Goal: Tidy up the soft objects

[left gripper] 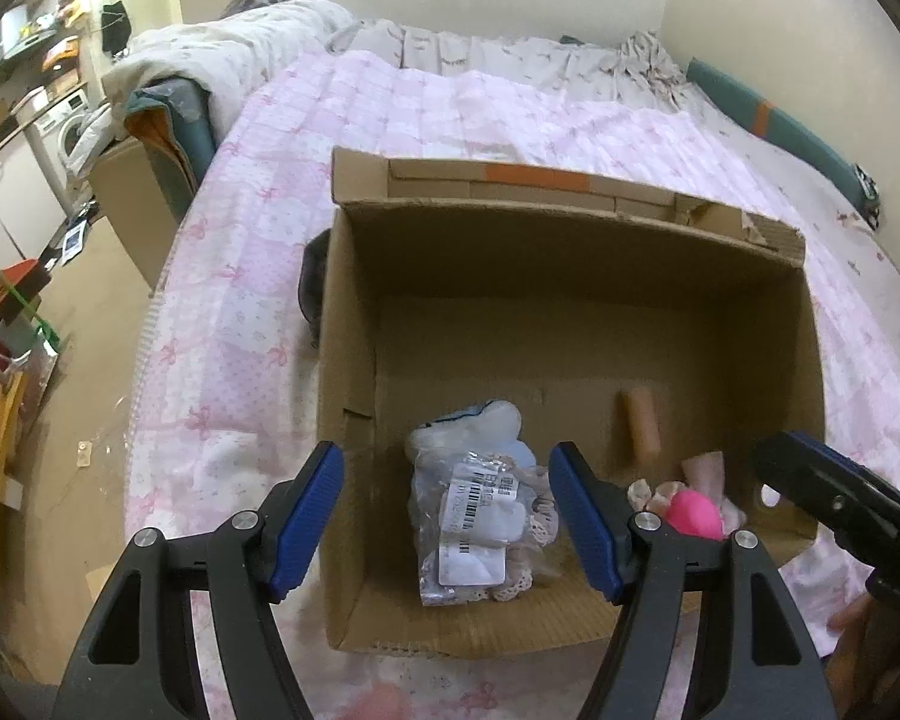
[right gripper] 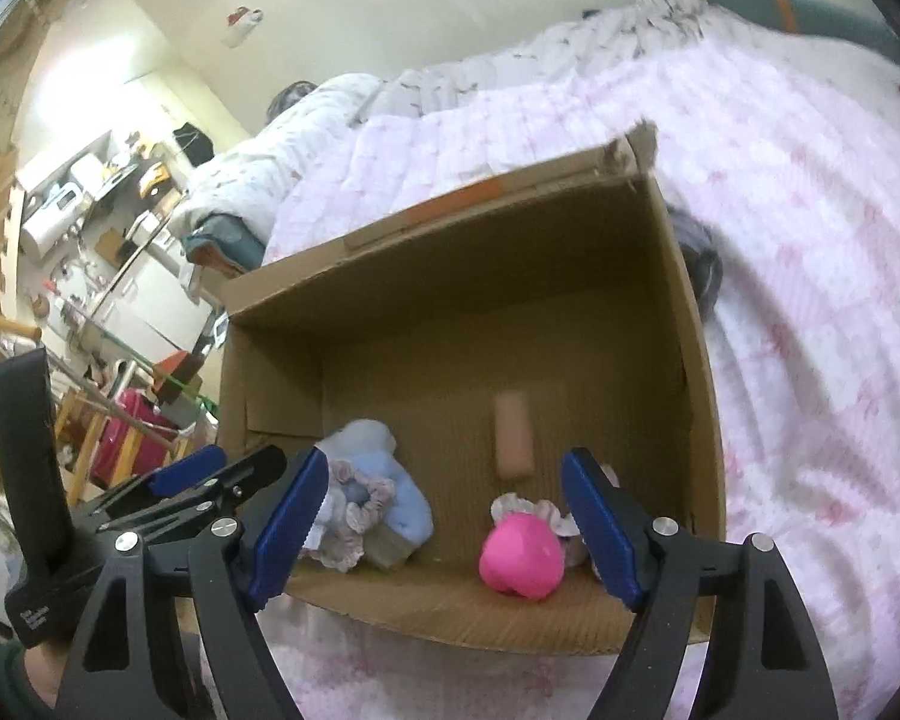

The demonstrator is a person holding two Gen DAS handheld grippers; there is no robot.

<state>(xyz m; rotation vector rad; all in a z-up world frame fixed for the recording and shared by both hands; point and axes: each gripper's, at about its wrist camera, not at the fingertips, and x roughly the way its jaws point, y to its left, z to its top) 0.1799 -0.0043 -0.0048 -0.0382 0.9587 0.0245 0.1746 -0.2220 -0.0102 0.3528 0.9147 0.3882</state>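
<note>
Left wrist view: my left gripper [left gripper: 447,516] and right gripper [right gripper: 441,531] both gape empty over one box [left gripper: 570,252] holding one pink ball [right gripper: 522,558], one tube [left gripper: 641,423], one bagged bundle [left gripper: 474,534].

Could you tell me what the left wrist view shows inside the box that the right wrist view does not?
Only the left wrist view shows the barcode labels on the clear bag. Only the right wrist view shows the frilly scrunchie plainly, on the blue plush. Both share the cardboard box, the pink ball, the tan cylinder and both open tongs, left and right.
</note>
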